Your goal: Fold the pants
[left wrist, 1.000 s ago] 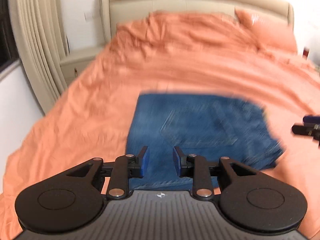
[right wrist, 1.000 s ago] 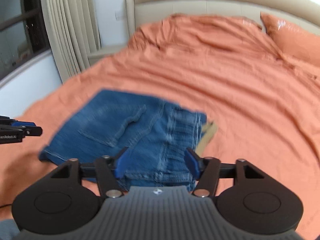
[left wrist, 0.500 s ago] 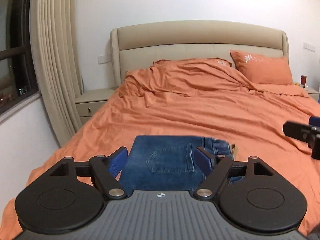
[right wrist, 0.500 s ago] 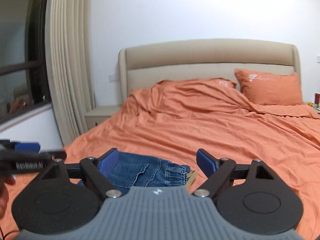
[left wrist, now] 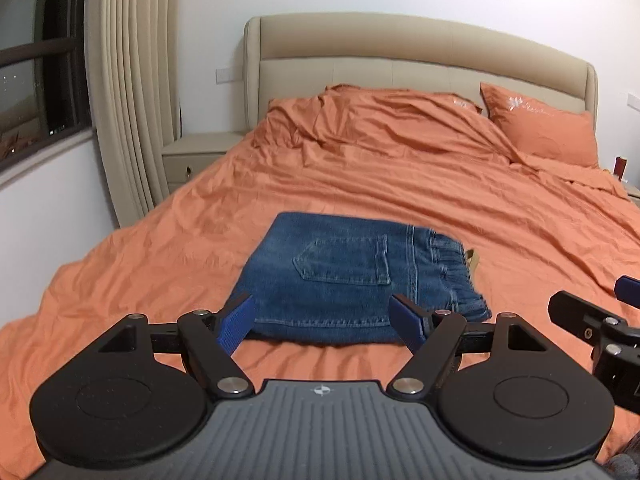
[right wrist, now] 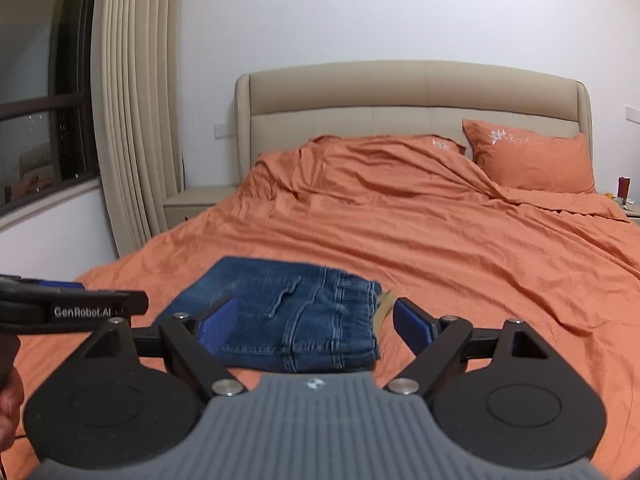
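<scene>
The blue denim pants (left wrist: pixel 352 276) lie folded into a compact rectangle on the orange bedsheet, back pocket up, waistband to the right. They also show in the right wrist view (right wrist: pixel 292 316). My left gripper (left wrist: pixel 326 322) is open and empty, held above the near edge of the pants. My right gripper (right wrist: pixel 316 326) is open and empty, above the pants' near right part. The right gripper's tip shows at the right edge of the left wrist view (left wrist: pixel 592 320). The left gripper shows at the left of the right wrist view (right wrist: pixel 72 308).
The bed (left wrist: pixel 400 184) has an orange sheet, rumpled cover and a pillow (left wrist: pixel 540 128) by the beige headboard (left wrist: pixel 420 52). A nightstand (left wrist: pixel 196 156), curtain (left wrist: pixel 132 92) and window stand at the left.
Both grippers have pulled back and up from the pants and opened wider. The pants lie still, folded on the bed.
</scene>
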